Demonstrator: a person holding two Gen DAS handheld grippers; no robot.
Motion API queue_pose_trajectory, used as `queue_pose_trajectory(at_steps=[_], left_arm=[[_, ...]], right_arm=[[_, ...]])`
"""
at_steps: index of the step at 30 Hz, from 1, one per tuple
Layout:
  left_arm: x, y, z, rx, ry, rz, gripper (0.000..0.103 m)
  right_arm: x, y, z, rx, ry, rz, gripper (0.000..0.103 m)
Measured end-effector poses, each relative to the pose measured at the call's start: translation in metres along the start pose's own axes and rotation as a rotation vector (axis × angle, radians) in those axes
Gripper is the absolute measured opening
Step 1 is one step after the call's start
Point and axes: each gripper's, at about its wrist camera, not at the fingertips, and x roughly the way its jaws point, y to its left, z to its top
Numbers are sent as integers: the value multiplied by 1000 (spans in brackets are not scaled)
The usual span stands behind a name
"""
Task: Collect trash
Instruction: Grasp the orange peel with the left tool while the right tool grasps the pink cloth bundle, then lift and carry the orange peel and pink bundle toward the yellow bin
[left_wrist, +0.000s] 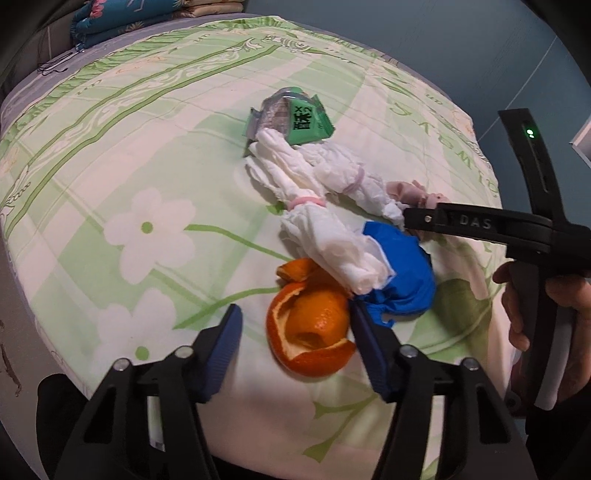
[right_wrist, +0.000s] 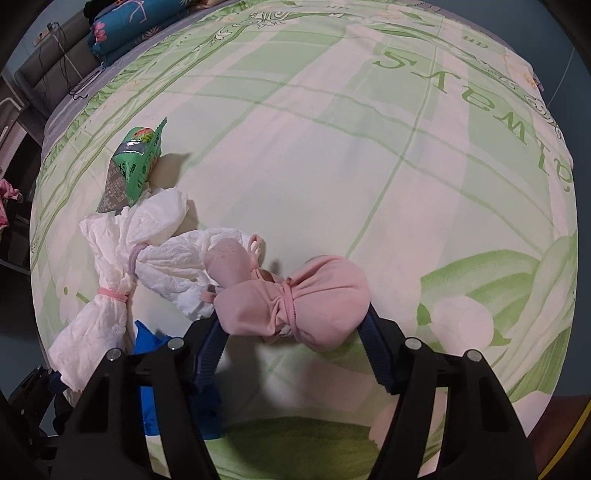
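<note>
An orange peel (left_wrist: 310, 328) lies on the bed between the blue pads of my left gripper (left_wrist: 297, 332). The right pad is at its edge and the left pad stands clear of it, so the gripper is open. A pink cloth bundle (right_wrist: 295, 299) tied in the middle sits between the pads of my right gripper (right_wrist: 293, 332), and both pads press its lobes. White tissue bundles (left_wrist: 317, 218) (right_wrist: 122, 258) tied with pink bands, a crumpled blue piece (left_wrist: 402, 277) (right_wrist: 151, 347) and a green snack wrapper (left_wrist: 295, 122) (right_wrist: 135, 162) lie close by.
Everything rests on a green floral bedsheet (left_wrist: 129, 147) (right_wrist: 369, 147). A folded blue quilt (left_wrist: 122, 18) (right_wrist: 129, 26) lies at the far edge. A hand (left_wrist: 517, 314) holds the right gripper's black handle (left_wrist: 535, 236) at the right.
</note>
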Motion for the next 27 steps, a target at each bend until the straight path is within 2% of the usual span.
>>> queue_pose_trajectory(at_steps=[2,5,11,16,27], left_arm=[[0,-4,-1,16,3,-14,42],[0,-8,-2,34,-1,-3,41],[-4,-7,-3,23,-2,-8,35],[-9,-4,-4,2,2,-18,34],[-38,8,-6,-50,-39,-24,33]], right_arm=[[0,2,-1,-16,-5,-6,60],[1,2,-3,-21,-7,-11,59],[-3,-1,-4,-1,-12,-6,47],[-8,-4,-5,9,-21,7,40],[-41,-12,-6,42,-62,60,38]])
